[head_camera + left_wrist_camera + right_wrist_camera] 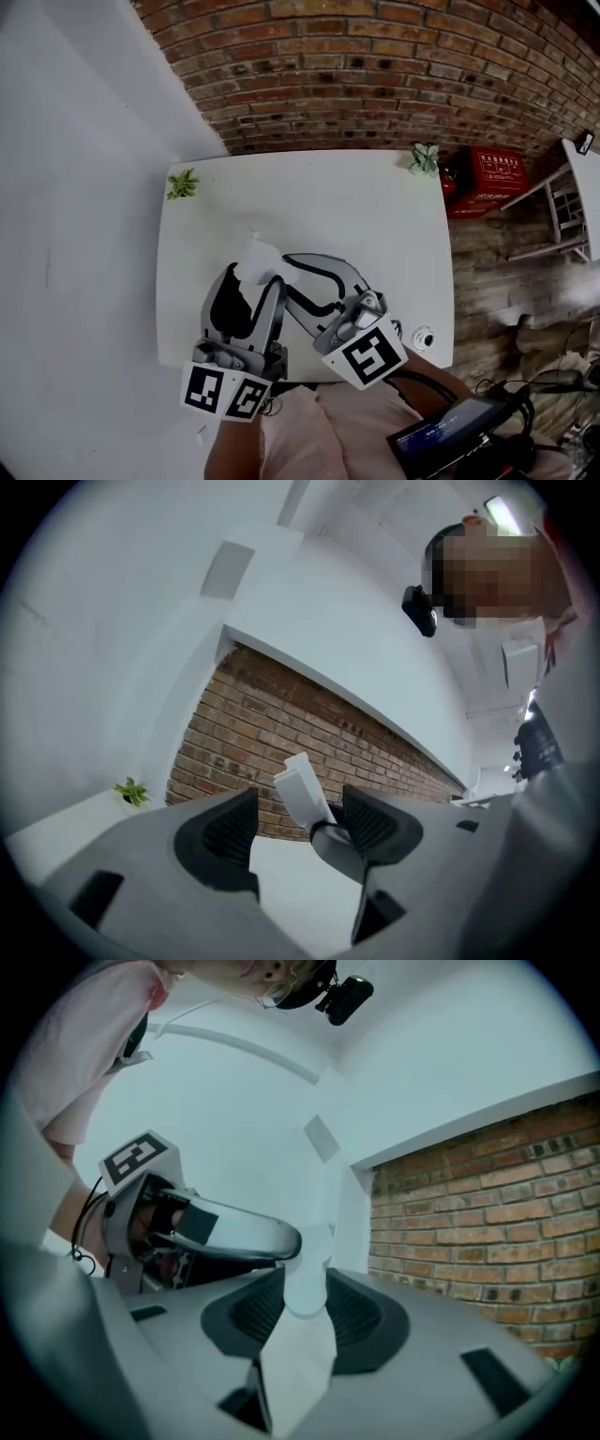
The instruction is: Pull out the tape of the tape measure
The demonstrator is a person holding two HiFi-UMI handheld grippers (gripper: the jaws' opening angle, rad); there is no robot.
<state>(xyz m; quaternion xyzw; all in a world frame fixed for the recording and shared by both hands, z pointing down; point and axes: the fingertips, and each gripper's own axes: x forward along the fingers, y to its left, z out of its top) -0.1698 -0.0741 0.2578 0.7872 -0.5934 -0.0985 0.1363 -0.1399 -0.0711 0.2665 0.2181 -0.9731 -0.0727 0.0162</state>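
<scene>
- Right tool [307, 1312] clamped on white flat tape measure body [300, 1358], held above white surface [309, 197], likely to anchor it
- Left tool [300, 829] gaping, empty, just beside body; no tape seen drawn

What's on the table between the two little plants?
Nothing: in the head view the white table is bare between the left plant and the right plant.

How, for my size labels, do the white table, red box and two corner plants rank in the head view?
1. white table
2. red box
3. left-corner plant and right-corner plant look alike, so unranked.
</scene>
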